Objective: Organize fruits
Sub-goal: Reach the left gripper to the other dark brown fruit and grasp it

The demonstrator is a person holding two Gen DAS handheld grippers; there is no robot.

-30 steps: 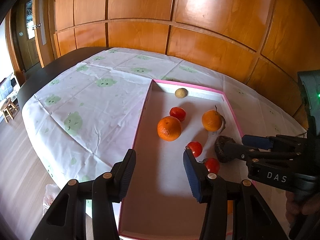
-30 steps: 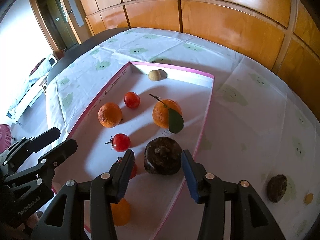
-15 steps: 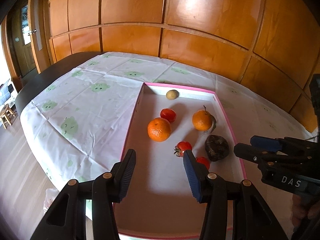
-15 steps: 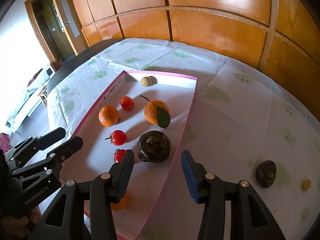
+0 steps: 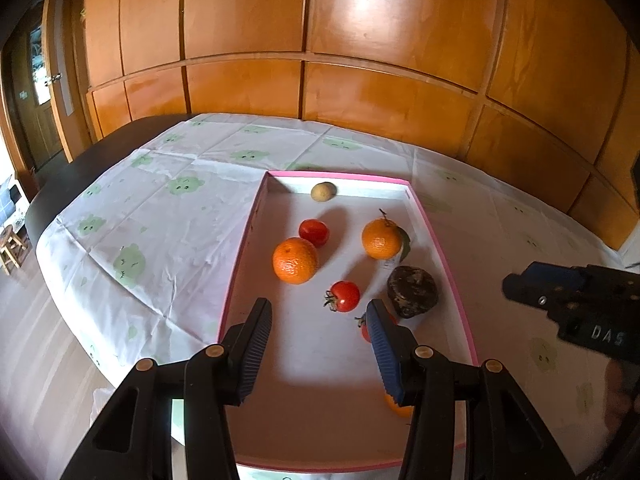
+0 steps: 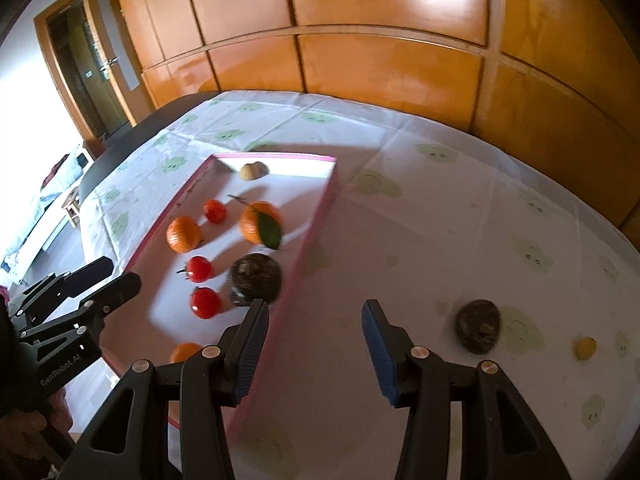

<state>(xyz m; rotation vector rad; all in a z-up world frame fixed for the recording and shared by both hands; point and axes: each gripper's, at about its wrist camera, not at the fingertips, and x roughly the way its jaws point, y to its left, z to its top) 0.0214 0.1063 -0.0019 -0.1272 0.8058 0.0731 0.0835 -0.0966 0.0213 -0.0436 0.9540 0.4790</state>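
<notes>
A pink-rimmed white tray (image 5: 240, 264) holds an orange (image 5: 295, 260), a leafed orange (image 5: 381, 239), tomatoes (image 5: 314, 232) (image 5: 343, 296), a small tan fruit (image 5: 323, 191) and a dark brown fruit (image 5: 412, 291). My left gripper (image 5: 318, 304) hovers open and empty over the tray's near half; its right finger hides part of a third tomato (image 5: 363, 330). My right gripper (image 6: 315, 305) is open and empty above the cloth just right of the tray wall (image 6: 316, 224). A second dark fruit (image 6: 478, 330) and a small yellow fruit (image 6: 585, 348) lie on the cloth to its right.
A white tablecloth (image 5: 160, 216) with green prints covers the dark table, whose left edge drops to the floor. Wooden wall panels (image 5: 360, 80) stand behind it. Another orange (image 6: 185, 351) lies near the tray's front edge. The left gripper (image 6: 108, 276) shows at the right view's left side.
My right gripper has moved right, from around the dark fruit in the tray to over the cloth beside the tray. The dark fruit stays in the tray. The left gripper barely shifted.
</notes>
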